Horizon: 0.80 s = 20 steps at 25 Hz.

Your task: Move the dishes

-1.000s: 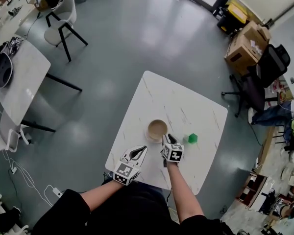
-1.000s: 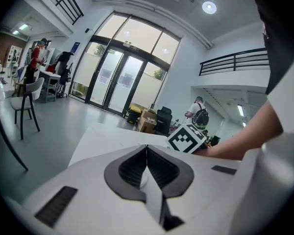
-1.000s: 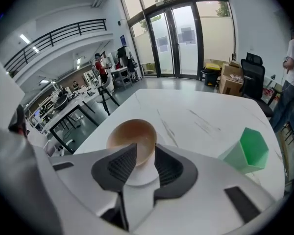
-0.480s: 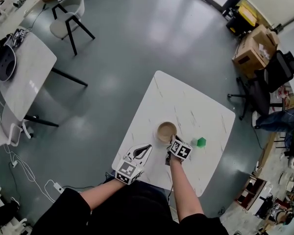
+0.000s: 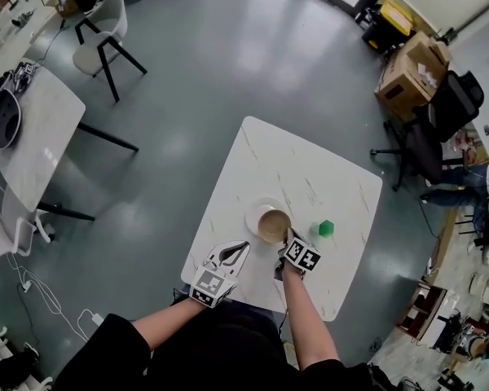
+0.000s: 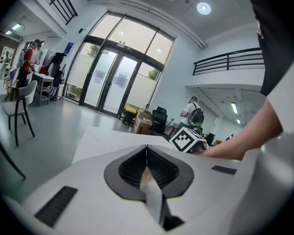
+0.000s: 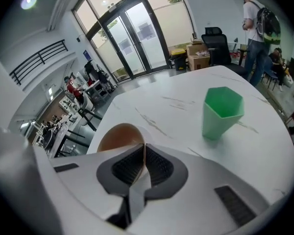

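Since a second ago, the brown bowl (image 5: 274,225) has slid a little toward the green cup (image 5: 326,228). A white plate (image 5: 253,212) now shows from under the bowl on its 10 o'clock side. The right gripper (image 5: 288,238) has also rolled, so its marker cube (image 5: 303,256) now sits cornerways like a diamond.

In the head view the bowl is near the middle of the white marble tabletop (image 5: 310,169), over the 4 o'clock part of the plate. The right gripper comes in from the bowl's 5 o'clock. In the right gripper view its jaws are squeezed onto the thin rim of the bowl, one pad inside and one outside. Whether the bowl is off the plate cannot be told.

The green cup stands upright at 3 o'clock from the bowl, near it but not touching. It has flat sides and an open top.

The left gripper (image 5: 243,246) is at 7 o'clock from the bowl, close to the tabletop's near edge and apart from the dishes. Its jaws are pressed together with nothing gripped.

The marker cube shows only black and white squares. A cardboard box (image 5: 411,72) sits on the floor at 1 o'clock from the tabletop. Its print is too small to read.
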Each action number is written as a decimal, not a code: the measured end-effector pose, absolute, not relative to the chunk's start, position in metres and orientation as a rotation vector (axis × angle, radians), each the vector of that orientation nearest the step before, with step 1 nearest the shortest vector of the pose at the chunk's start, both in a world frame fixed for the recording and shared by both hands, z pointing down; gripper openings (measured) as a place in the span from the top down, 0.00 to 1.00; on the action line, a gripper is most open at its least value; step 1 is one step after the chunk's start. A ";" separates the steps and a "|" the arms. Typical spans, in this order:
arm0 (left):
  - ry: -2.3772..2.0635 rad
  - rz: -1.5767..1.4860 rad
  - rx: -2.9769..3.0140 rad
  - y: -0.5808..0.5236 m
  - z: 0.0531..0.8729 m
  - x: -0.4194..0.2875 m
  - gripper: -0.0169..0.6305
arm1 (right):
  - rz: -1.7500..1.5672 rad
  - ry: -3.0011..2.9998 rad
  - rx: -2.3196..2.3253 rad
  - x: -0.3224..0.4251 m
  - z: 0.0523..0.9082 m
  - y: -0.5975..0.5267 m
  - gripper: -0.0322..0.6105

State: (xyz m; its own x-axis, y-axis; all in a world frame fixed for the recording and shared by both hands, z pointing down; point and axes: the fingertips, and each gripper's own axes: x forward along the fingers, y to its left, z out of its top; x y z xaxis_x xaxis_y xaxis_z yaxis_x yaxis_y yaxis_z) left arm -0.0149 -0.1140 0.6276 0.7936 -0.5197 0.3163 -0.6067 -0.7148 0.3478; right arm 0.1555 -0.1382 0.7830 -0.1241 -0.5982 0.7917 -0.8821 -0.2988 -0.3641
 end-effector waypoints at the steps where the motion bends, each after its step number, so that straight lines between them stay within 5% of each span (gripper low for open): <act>1: -0.839 0.268 2.540 -0.110 0.628 -0.012 0.95 | 1.403 -1.636 1.884 0.162 0.781 -0.130 0.91; 20: -0.792 0.276 2.575 -0.060 0.612 0.084 0.95 | 1.512 -1.521 1.982 0.289 0.800 -0.030 0.90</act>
